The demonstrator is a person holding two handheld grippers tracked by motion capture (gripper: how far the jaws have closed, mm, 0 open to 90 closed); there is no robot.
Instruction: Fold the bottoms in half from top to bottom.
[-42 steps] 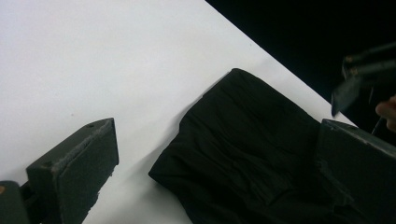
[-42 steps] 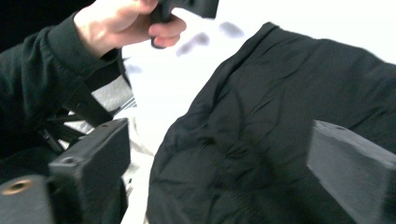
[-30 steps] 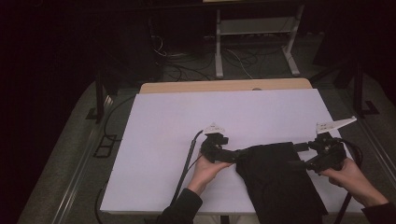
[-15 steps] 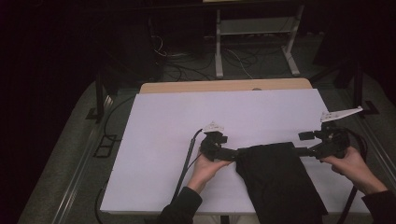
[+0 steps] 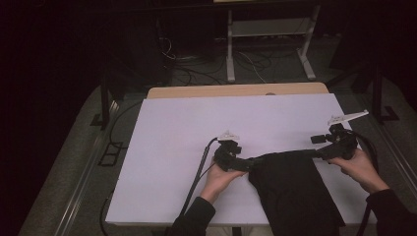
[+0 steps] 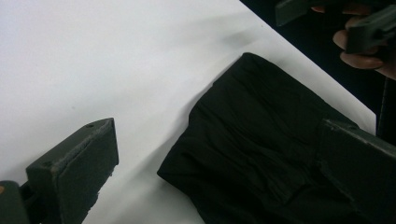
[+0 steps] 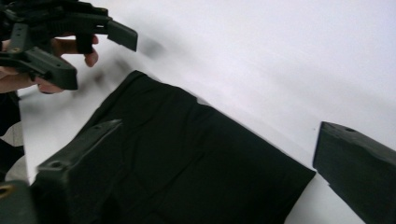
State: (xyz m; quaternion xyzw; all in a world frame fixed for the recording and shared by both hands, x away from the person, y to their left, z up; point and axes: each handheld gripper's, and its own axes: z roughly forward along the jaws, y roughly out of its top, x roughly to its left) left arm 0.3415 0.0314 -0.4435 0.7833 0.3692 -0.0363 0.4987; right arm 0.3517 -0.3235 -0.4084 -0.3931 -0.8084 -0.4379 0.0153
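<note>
A black folded cloth [image 5: 290, 189] lies on the near right part of the white table cover [image 5: 196, 142] and hangs over its front edge. My left gripper [image 5: 245, 165] is at the cloth's far left corner. In the left gripper view the left gripper [image 6: 218, 128] is open, its jaws wide apart over the cloth [image 6: 261, 154]. My right gripper [image 5: 318, 147] is at the cloth's far right corner. In the right gripper view the right gripper [image 7: 219, 126] is also open above the cloth [image 7: 196, 163], and the left gripper [image 7: 56, 32] shows farther off in a hand.
The white cover spans most of the table; a strip of bare wooden tabletop [image 5: 236, 91] shows at the far edge. Cables [image 5: 196, 174] trail from both grippers toward the front edge. A metal stand [image 5: 265, 44] and dark floor lie beyond the table.
My right gripper has moved a little toward the far side of the table, along the cloth's right corner. The left gripper and the cloth have barely shifted.
</note>
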